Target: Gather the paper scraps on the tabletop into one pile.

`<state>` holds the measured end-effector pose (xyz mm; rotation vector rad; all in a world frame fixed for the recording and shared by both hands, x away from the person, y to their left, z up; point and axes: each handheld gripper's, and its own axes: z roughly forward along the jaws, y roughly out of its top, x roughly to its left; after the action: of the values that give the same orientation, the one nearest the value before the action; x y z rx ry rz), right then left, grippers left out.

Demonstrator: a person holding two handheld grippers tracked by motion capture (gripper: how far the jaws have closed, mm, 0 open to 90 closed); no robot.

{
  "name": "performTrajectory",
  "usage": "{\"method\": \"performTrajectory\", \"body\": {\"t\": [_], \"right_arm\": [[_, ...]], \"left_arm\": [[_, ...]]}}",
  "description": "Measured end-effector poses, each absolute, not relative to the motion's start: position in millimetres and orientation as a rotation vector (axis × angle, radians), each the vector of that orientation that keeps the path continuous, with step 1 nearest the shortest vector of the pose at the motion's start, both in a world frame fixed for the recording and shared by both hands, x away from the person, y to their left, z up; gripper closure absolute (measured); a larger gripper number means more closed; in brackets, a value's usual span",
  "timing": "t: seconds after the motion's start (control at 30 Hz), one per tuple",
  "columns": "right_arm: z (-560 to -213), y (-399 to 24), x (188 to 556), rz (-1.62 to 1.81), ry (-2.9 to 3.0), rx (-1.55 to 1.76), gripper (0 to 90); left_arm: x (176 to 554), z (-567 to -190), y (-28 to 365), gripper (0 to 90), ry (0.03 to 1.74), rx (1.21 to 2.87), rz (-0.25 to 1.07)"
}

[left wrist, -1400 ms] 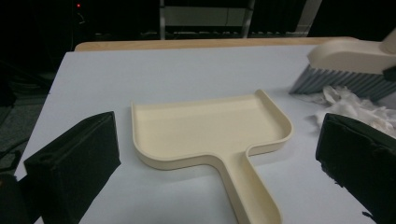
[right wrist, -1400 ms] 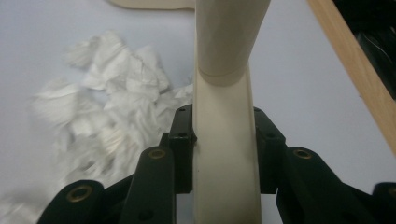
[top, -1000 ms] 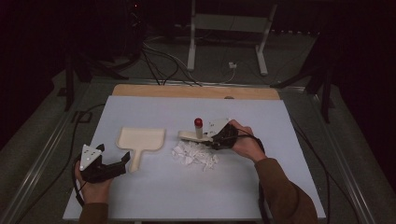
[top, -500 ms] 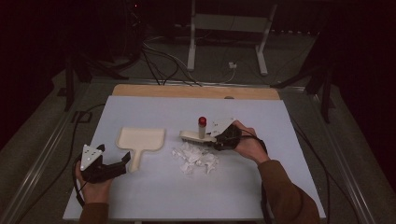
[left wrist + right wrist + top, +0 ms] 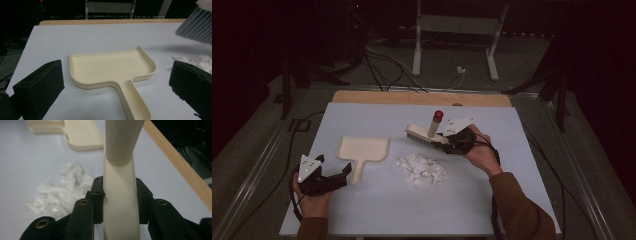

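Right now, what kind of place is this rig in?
Most likely a lab or recording workspace, not a home. A white-topped table stands in a dark room, cables trail over the floor behind it, and a metal stand sits beyond. A person works at it with handheld grippers.

The cream brush [image 5: 426, 131] hangs tilted above the table, at about one o'clock from the paper scraps, its grey bristles facing down and its red-capped handle pointing up. The white paper scraps [image 5: 421, 169] lie heaped mid-table. The cream dustpan [image 5: 361, 152] lies flat at nine o'clock from them, handle toward the near edge.
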<state>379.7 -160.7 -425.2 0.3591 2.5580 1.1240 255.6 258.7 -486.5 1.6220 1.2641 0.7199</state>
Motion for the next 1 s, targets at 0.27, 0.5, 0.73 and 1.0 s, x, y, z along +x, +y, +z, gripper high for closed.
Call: {"method": "performTrajectory", "body": {"t": [0.27,0.5,0.73,1.0], "right_arm": [[-411.2,-165.0,364.9,1.252,2.606,0.372,68.0],[-401.9,-167.4,352.6,1.354,2.649,0.334,68.0],[-408.4,-158.4,339.0,1.393,2.763,0.308,68.0],[-434.3,-139.8,331.3,1.298,2.943,0.335,68.0]], "left_arm": [[255.8,-486.9,258.1,0.4,1.264,1.625,0.717],[256.1,-487.3,257.7,0.5,1.263,1.628,0.717],[256.2,-487.6,257.4,0.4,1.264,1.628,0.717],[255.8,-487.5,257.8,0.4,1.265,1.626,0.717]]}}
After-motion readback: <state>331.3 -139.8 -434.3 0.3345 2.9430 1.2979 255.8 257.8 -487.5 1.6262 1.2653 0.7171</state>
